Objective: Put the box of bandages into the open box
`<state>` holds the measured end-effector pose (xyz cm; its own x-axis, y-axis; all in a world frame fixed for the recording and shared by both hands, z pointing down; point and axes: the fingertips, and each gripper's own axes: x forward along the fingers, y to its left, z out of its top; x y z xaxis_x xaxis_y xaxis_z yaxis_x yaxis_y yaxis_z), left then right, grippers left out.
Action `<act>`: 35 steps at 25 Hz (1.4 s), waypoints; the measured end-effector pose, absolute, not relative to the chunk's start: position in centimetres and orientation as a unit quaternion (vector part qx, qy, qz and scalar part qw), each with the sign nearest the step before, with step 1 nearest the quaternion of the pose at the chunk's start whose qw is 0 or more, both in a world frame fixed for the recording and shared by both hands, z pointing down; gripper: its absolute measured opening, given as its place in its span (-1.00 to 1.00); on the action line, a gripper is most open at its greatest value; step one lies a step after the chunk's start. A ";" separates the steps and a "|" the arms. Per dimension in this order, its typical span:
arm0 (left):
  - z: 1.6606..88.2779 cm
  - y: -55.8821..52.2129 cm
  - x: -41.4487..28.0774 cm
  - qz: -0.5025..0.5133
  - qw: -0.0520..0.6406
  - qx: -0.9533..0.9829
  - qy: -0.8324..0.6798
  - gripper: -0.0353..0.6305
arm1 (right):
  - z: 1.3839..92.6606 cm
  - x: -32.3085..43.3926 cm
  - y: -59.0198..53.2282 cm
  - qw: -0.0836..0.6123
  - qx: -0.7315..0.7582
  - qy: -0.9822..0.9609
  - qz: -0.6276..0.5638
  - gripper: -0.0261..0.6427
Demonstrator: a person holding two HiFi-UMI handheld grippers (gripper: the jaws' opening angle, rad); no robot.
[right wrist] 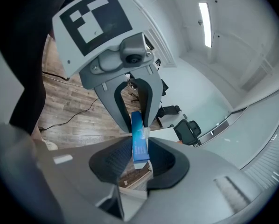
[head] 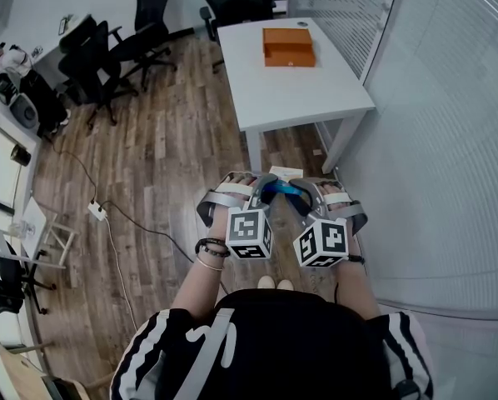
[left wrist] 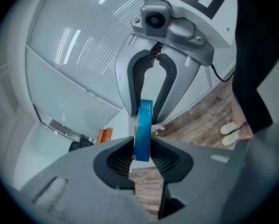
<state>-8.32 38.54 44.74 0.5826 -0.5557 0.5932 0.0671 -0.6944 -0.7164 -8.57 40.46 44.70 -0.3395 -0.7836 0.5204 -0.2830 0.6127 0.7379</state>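
Observation:
A thin blue box of bandages (head: 284, 191) hangs in front of the person, edge-on between both grippers, which face each other. My left gripper (head: 264, 192) is shut on one end of it and my right gripper (head: 304, 197) on the other. In the left gripper view the blue box (left wrist: 143, 129) stands between my own pads (left wrist: 125, 158), with the right gripper's jaws clamping its far end. The right gripper view shows the same box (right wrist: 139, 141) pinched between its pads. The open orange box (head: 289, 47) lies on the far part of a white table (head: 295, 98), well ahead of both grippers.
The white table stands ahead, with a ribbed glass wall (head: 449, 123) along its right. Black office chairs (head: 107, 52) stand to the left and behind the table. A power strip (head: 97, 210) and its cable lie on the wooden floor at left.

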 end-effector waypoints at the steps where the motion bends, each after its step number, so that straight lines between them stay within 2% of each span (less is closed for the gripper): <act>1: 44.7 38.5 -8.6 -0.430 0.361 -0.813 0.151 -0.56 | 44.7 -8.8 40.4 0.459 0.346 -0.771 -0.274 -0.61; 17: 44.9 36.1 -9.4 -0.424 0.369 -0.814 0.146 -0.56 | 44.8 -9.7 38.0 0.453 0.359 -0.770 -0.270 -0.60; 35: 45.1 27.5 -7.5 -0.428 0.374 -0.808 0.155 -0.56 | 44.9 -7.8 29.3 0.445 0.358 -0.773 -0.276 -0.59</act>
